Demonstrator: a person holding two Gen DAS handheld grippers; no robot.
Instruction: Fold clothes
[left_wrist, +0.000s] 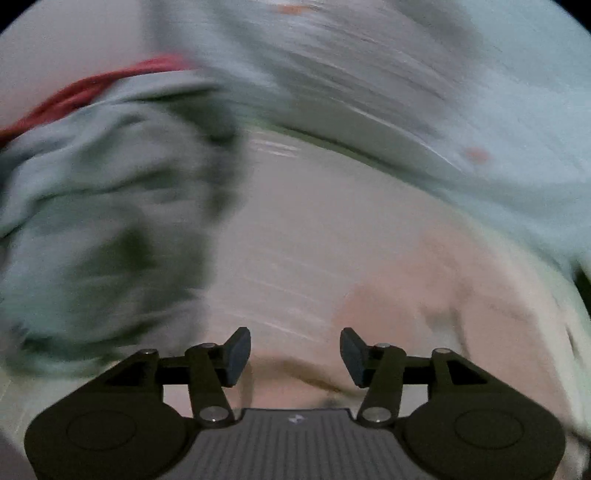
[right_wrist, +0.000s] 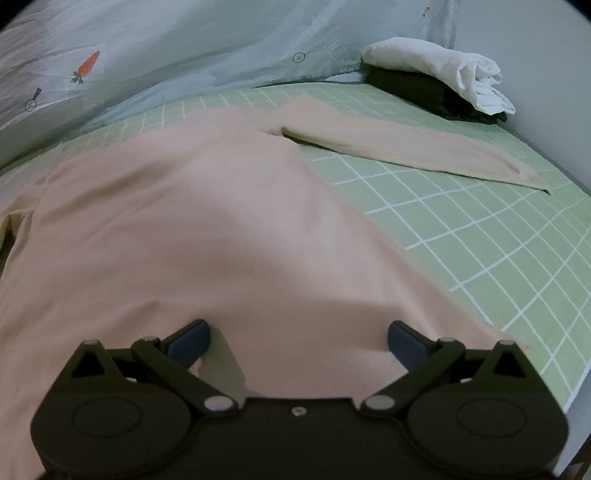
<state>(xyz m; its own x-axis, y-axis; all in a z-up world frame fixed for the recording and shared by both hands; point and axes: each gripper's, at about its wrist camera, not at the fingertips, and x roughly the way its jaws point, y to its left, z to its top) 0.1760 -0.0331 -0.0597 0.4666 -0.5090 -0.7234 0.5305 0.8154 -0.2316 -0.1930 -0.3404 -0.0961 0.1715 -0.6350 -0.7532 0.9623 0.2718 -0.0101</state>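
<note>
Both hand-held grippers (left_wrist: 295, 354) (right_wrist: 298, 341) agape (empty), pink shirt (right_wrist: 207, 206) below, folded clothes (right_wrist: 436, 79) beyond

Bed with green grid-patterned sheet (right_wrist: 461, 236); pale blue carrot-print duvet (right_wrist: 166, 55) behind (bunched); plain wall (right_wrist: 546, 55) alongside.

No legible text, brand or number appears in either view. The pale blue bedding (right_wrist: 207, 55) carries small printed motifs and a faint block of lettering (right_wrist: 338, 50), too small to read.
</note>
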